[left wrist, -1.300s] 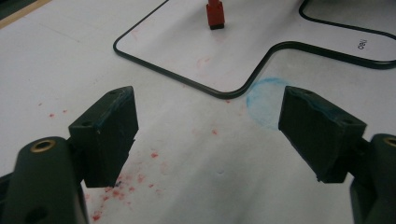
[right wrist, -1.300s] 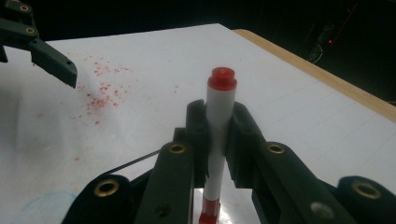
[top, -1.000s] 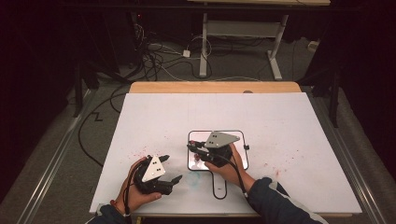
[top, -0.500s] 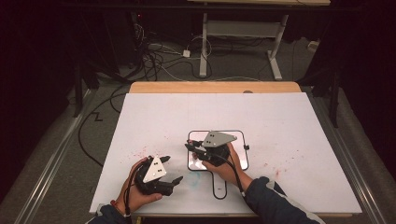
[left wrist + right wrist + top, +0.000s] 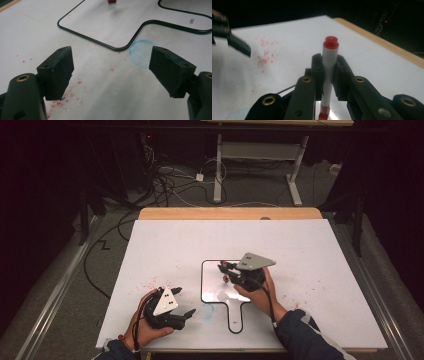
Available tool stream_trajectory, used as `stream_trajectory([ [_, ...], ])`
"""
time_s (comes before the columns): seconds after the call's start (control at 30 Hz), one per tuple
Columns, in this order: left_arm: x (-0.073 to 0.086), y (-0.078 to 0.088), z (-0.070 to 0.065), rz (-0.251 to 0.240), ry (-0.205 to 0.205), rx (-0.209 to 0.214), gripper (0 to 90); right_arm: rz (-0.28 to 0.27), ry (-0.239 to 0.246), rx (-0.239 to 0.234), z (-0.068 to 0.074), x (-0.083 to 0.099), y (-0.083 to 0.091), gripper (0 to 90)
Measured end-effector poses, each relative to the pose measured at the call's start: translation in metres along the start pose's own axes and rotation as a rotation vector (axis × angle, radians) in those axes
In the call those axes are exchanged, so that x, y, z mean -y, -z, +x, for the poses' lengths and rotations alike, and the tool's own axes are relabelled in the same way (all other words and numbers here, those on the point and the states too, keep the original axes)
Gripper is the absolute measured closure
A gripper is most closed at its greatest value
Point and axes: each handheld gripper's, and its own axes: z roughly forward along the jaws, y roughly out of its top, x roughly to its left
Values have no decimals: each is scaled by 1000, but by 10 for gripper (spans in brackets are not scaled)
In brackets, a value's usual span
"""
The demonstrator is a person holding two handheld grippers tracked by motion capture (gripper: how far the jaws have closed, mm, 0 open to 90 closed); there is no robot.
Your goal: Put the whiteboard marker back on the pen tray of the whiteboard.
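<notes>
My right gripper (image 5: 227,270) hovers over a small whiteboard (image 5: 202,287) with a black rim and a handle, lying mid-table. It is shut on a white marker (image 5: 329,58) with a red end; the marker stands upright between the pads in the right gripper view, with another red part (image 5: 324,113) at its lower end. In the high view the marker (image 5: 225,278) shows as a red spot under the jaws. My left gripper (image 5: 184,301) rests in a hand near the table's front left, open, nothing between its pads (image 5: 58,71). The whiteboard's rim (image 5: 100,42) lies just ahead of it.
White paper covers the table (image 5: 300,245), speckled with red ink (image 5: 75,95). A blue smudge (image 5: 140,52) sits by the board's handle. A wooden edge (image 5: 230,213) runs along the far side. Cables and a desk frame (image 5: 260,155) lie on the floor beyond.
My right gripper has moved right and slightly farther across the whiteboard with the marker held. The left gripper has stayed in place.
</notes>
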Motion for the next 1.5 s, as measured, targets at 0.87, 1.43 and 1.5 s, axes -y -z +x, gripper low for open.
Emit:
stream_trajectory([
  [0.87,-1,0,0,9,3,-21,192,310,-413,-110,-78,41,87,783],
  [1.43,0,-3,-1,26,-3,-17,192,316,-377,65,-91,74,49,700],
  [1.5,0,-3,-1,28,-4,-19,192,320,-379,63,-91,75,48,675],
])
